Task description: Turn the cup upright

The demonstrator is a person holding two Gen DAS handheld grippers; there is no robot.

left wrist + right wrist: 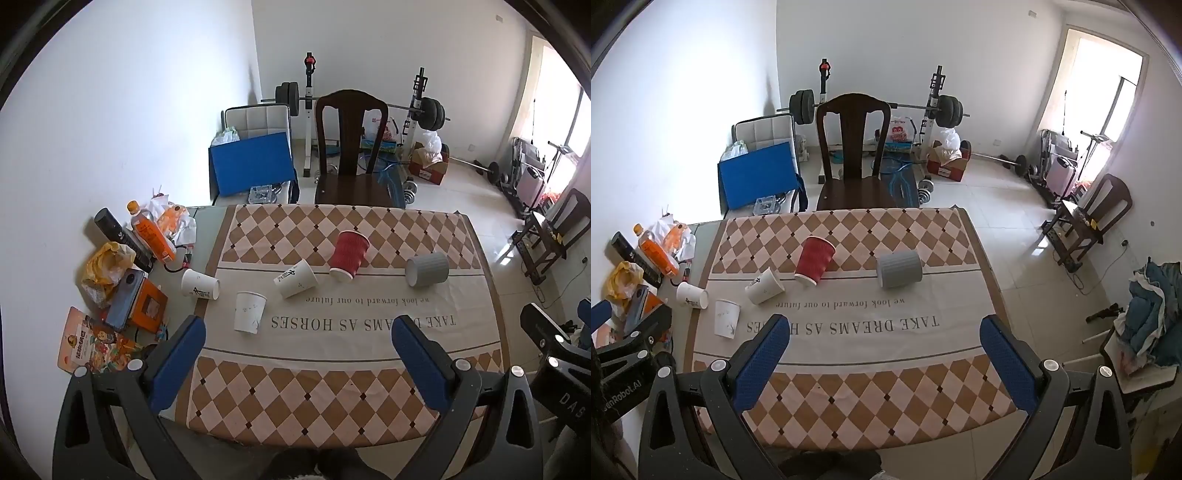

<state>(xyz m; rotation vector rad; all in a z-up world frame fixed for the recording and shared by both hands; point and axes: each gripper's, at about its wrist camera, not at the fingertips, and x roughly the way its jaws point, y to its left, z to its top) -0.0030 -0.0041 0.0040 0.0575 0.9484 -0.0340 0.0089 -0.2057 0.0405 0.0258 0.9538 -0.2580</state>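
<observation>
While hovering above the near edge of the desk [369, 424], left gripper [297, 332] with jaws spread wide, blue pads [181, 354] apart, nothing between them; right gripper [882, 330] likewise held over the near edge, jaws spread and empty, its black body also showing at the right border of the left wrist view. Spread over the desk, a checkered cloth [849, 398] printed with "TAKE DREAMS AS HORSES", taken as landmark for everything else. Near the middle of the cloth, a red ribbed cup [348, 255] lying tilted on its side, rim toward the near edge. Just left of the red cup, a white paper cup [295, 278] on its side, close to it but whether touching cannot be told. Right of the red cup and apart from it, a grey ribbed cup [427, 269] on its side. Toward the left edge of the cloth, a second white cup [250, 312] standing on its mouth, wide end down. At the cloth's left border, a third white cup [200, 283] on its side, partly off the cloth. Left of the cloth on the bare desk, an orange drink bottle [149, 230], a yellow bag [105, 264], a phone [125, 299] and crumpled wrappers. Beyond the far edge of the cloth, a dark wooden chair [851, 147], behind it a barbell rack [875, 107].
</observation>
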